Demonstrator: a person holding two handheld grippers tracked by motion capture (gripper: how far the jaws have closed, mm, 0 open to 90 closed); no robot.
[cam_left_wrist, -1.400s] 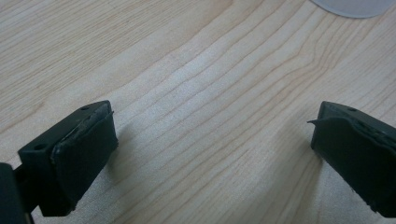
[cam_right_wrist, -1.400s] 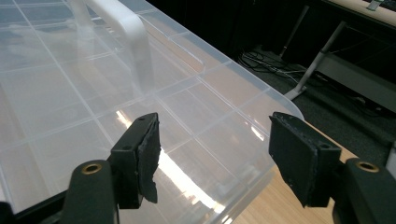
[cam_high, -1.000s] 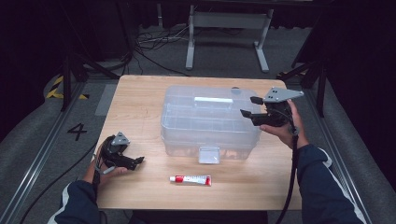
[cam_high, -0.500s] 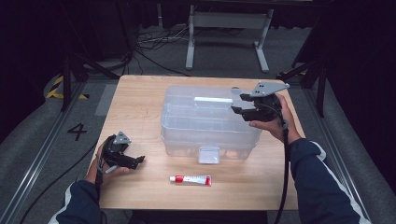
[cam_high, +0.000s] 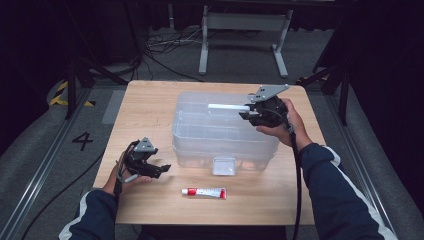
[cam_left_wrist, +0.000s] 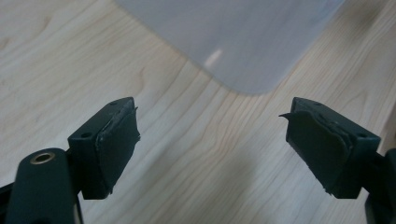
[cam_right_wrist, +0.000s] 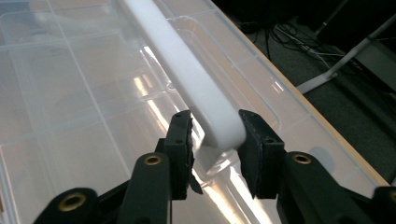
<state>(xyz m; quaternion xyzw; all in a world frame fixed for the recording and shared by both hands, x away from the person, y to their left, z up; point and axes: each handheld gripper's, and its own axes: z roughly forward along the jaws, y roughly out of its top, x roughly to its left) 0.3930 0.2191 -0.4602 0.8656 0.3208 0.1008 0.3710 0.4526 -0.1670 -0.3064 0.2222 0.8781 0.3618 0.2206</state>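
A clear plastic storage box (cam_high: 225, 135) with a lid stands in the middle of the wooden table (cam_high: 150, 110). A white handle (cam_high: 227, 106) lies along the lid's far side. My right gripper (cam_high: 245, 111) is at the handle's right end. In the right gripper view its jaws (cam_right_wrist: 215, 140) clamp the tip of the white handle (cam_right_wrist: 187, 74). My left gripper (cam_high: 162, 170) rests low over the table at the box's front left. Its jaws (cam_left_wrist: 212, 140) stand wide open with nothing between them, pointing at a corner of the box (cam_left_wrist: 243, 42).
A red and white tube (cam_high: 203, 192) lies on the table in front of the box. A small clear latch (cam_high: 223, 166) hangs at the box's front wall. Black stands and cables surround the table on the floor.
My right gripper has moved left from beside the box to the end of the white handle on the lid. The left gripper has stayed where it was.
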